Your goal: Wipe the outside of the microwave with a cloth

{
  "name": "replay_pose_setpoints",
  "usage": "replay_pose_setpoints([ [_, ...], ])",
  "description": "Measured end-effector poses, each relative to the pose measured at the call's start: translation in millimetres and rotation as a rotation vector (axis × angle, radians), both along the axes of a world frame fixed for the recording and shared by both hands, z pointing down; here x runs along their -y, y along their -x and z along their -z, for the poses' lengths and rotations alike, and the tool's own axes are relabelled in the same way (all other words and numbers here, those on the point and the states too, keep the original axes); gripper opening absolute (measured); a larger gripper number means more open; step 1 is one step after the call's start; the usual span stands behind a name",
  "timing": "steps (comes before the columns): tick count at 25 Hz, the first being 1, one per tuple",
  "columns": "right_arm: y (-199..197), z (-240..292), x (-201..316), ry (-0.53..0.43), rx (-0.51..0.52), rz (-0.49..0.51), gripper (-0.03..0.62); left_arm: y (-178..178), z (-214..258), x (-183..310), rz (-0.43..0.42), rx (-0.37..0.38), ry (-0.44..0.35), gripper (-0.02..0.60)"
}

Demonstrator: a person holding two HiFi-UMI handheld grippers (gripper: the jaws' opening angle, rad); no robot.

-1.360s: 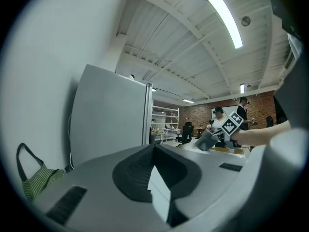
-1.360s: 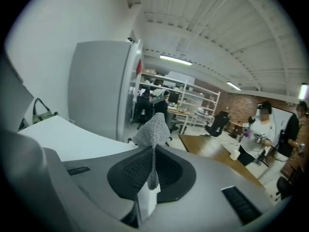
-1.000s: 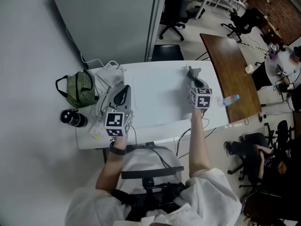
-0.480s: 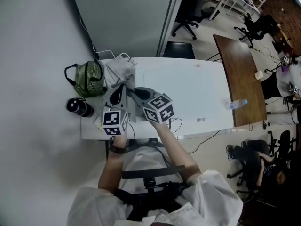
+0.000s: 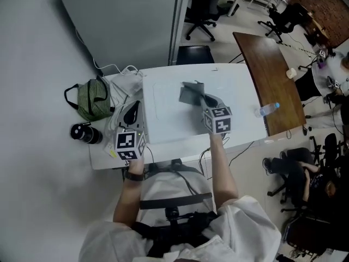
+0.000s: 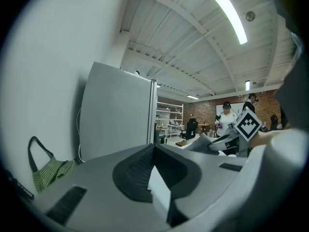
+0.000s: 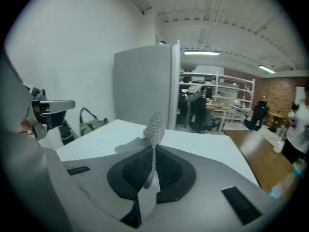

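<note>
Nearest, left gripper shut tight on nothing, low at the near left of the white table, just left of the white microwave. Further left, a black bottle and a green striped bag. A bit farther and to the right, right gripper pinching a grey cloth over the microwave top. Off to the right, a brown table with a water bottle at its left edge. Farthest, a grey wall panel

Right gripper jaws pinched on grey cloth, standing upright. White surface beyond; green bag far left.
</note>
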State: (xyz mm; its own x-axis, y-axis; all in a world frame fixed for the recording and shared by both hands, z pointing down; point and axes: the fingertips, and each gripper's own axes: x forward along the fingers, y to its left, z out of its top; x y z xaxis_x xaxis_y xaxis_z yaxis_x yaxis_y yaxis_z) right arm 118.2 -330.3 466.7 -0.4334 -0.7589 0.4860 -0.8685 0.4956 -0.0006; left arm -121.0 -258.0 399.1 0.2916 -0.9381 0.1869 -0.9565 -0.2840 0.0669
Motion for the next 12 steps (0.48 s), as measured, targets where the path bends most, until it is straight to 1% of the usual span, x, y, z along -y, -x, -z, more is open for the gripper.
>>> replay_pose_setpoints([
  [2, -72, -2, 5, 0.0, -0.023, -0.133, 0.018, -9, 0, -1, -0.024, -0.004, 0.0, 0.028],
  [5, -179, 8, 4, -0.03, -0.094, -0.336, 0.018, -17, -1, -4, -0.051, -0.011, -0.001, 0.028],
  [7, -229, 22, -1, -0.054, -0.128, -0.445, 0.018, -17, -2, -5, -0.056, -0.014, 0.004, 0.028],
  [8, -242, 27, -4, -0.061, -0.139, -0.474, 0.018, -17, -3, -6, -0.057, -0.015, 0.008, 0.028],
  [9, -245, 29, -6, -0.063, -0.147, -0.482, 0.018, -16, -5, -7, -0.058, -0.015, 0.012, 0.028],
  [10, -239, 28, -8, -0.061, -0.151, -0.471, 0.018, -15, -7, -8, -0.059, -0.017, 0.015, 0.028],
  [12, -202, 18, -8, -0.047, -0.142, -0.398, 0.018, -13, -9, -8, -0.062, -0.02, 0.014, 0.028],
])
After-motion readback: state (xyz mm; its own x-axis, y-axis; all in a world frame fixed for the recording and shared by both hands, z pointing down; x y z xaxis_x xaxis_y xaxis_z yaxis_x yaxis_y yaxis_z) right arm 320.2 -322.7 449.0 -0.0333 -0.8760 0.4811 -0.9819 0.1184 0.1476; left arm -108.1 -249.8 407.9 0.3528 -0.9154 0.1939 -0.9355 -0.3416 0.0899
